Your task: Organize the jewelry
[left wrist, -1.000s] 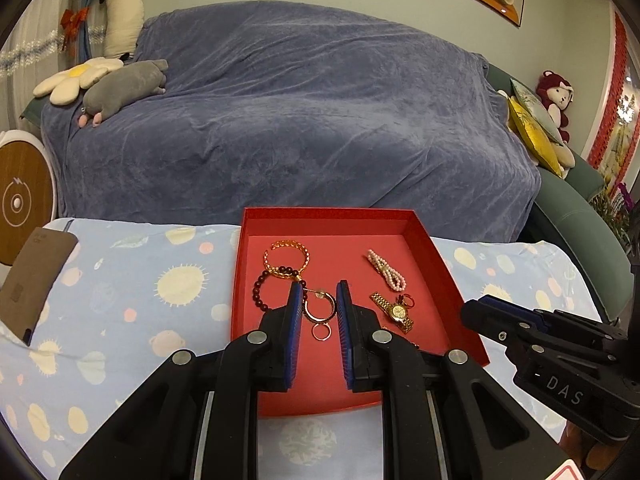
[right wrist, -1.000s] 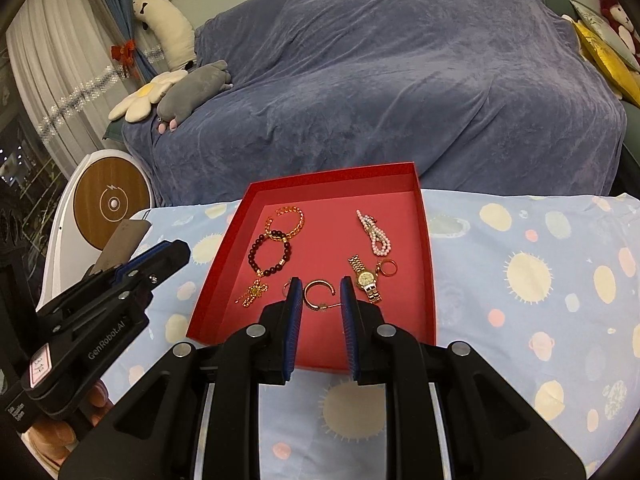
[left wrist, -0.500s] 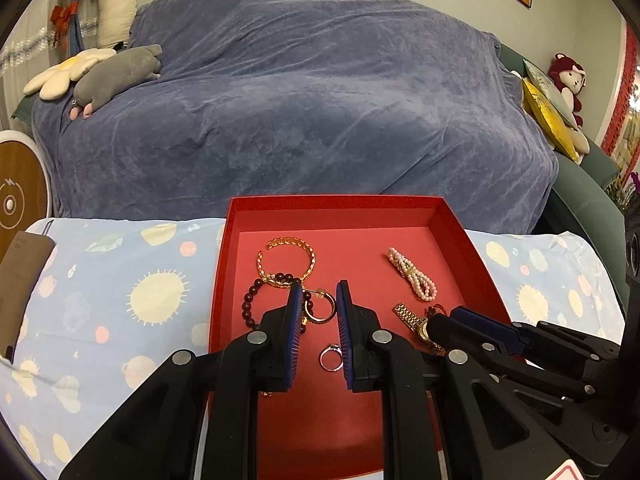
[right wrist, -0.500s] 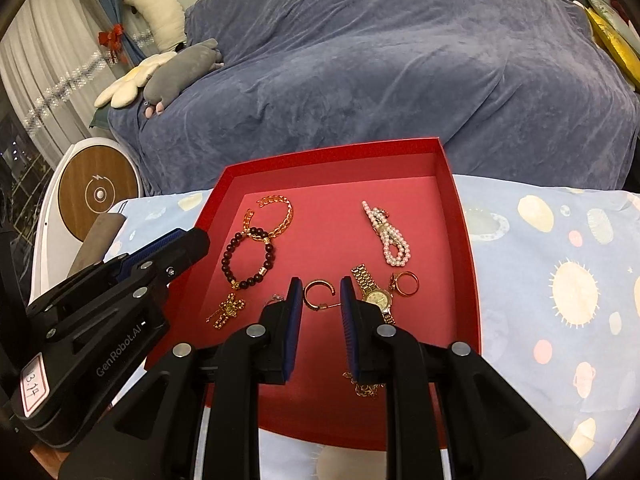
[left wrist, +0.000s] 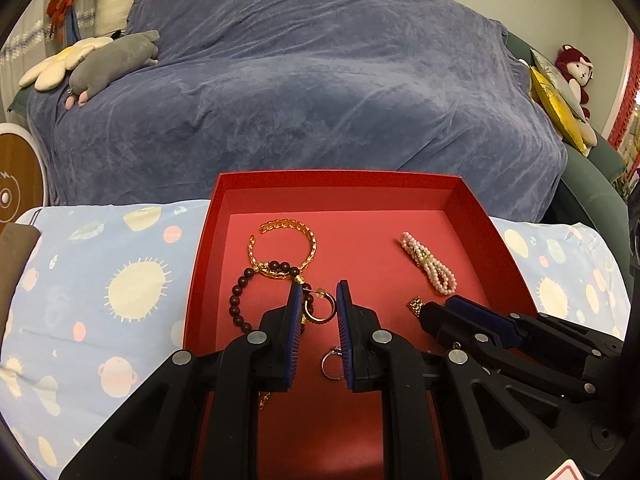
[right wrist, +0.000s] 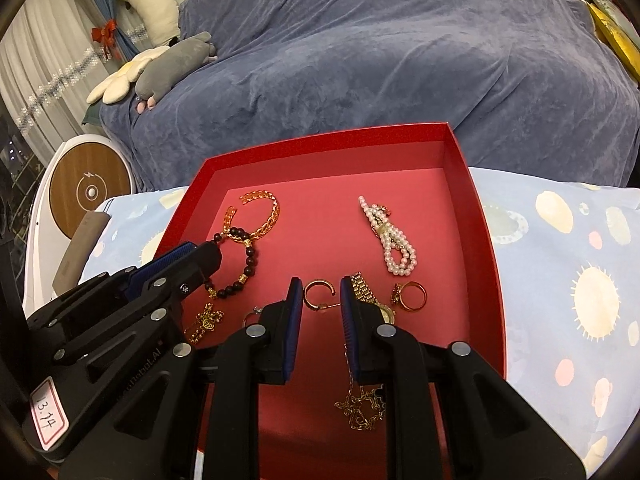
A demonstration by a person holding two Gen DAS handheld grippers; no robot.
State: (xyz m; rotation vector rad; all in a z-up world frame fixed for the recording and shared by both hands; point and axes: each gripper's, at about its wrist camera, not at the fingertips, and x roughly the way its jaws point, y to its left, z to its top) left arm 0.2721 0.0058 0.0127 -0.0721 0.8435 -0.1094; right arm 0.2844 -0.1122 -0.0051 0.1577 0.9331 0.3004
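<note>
A gold hoop earring (right wrist: 319, 294) lies on the floor of the red tray (right wrist: 484, 236), framed in the narrow gap between the right gripper (right wrist: 320, 292)'s blue-padded fingers (right wrist: 295, 300), which hold nothing. Just right of those fingers lie a gold watch (right wrist: 370, 296) and a gold ring (right wrist: 412, 297); beyond them, a pearl bracelet (right wrist: 390, 236). A gold chain necklace (right wrist: 362, 406) sits under the right finger. To the left, the left gripper (left wrist: 318, 298) hovers with a similarly narrow, empty gap over the same earring, a silver ring (left wrist: 331, 364) beside its right finger. Ahead of it, a dark bead bracelet (left wrist: 256, 284) overlaps a gold chain bracelet (left wrist: 288, 246). The tray rests on a sun-patterned sheet (left wrist: 100, 280) before a blue-covered sofa (left wrist: 320, 80).
</note>
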